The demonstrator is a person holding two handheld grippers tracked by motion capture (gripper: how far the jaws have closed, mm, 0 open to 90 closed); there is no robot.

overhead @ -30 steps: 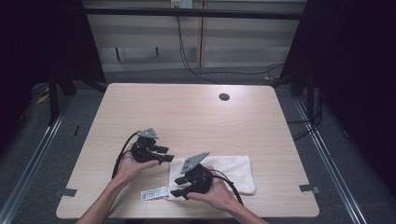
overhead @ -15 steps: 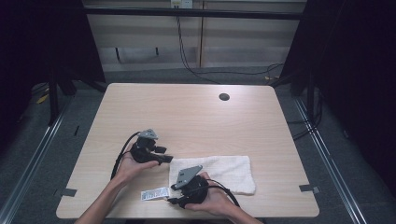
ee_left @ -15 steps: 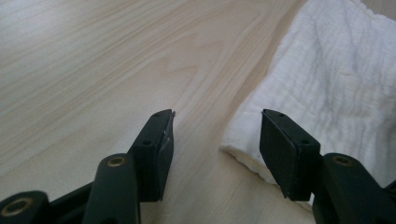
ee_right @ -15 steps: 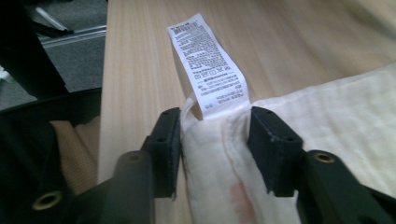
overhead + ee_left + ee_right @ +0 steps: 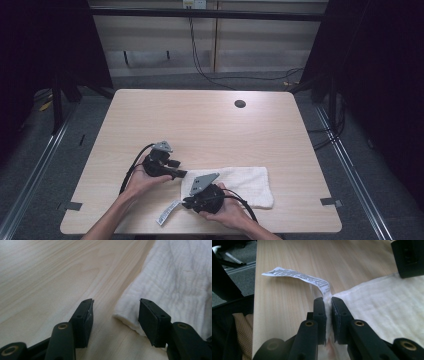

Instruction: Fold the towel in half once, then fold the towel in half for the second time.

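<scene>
The white towel (image 5: 239, 182) lies flat on the near right part of the light wooden table (image 5: 200, 120), its printed care label (image 5: 167, 213) trailing off its near left corner. The right gripper (image 5: 187, 203) sits at that corner, and in the right gripper view its jaws are closed tight on the cloth (image 5: 387, 310) just where the label (image 5: 299, 277) joins it, with a fold of fabric pinched between the pads. The left gripper (image 5: 181, 173) is at the towel's far left corner; in the left gripper view its jaws stand wide apart, holding nothing, with the towel's folded edge (image 5: 175, 282) lying between them and just against the right-hand pad, though whether it truly touches is hard to tell.

The cloth is soft, crinkled gauze with a thick hemmed edge. The label is a thin curling strip with small black print. The table has a pale, straight grain and a dark round hole (image 5: 240, 104) near its far edge.

Both forearms reach in from the near edge, each hand wrapped around its gripper, and the right hand (image 5: 227, 212) is low over the towel.
</scene>
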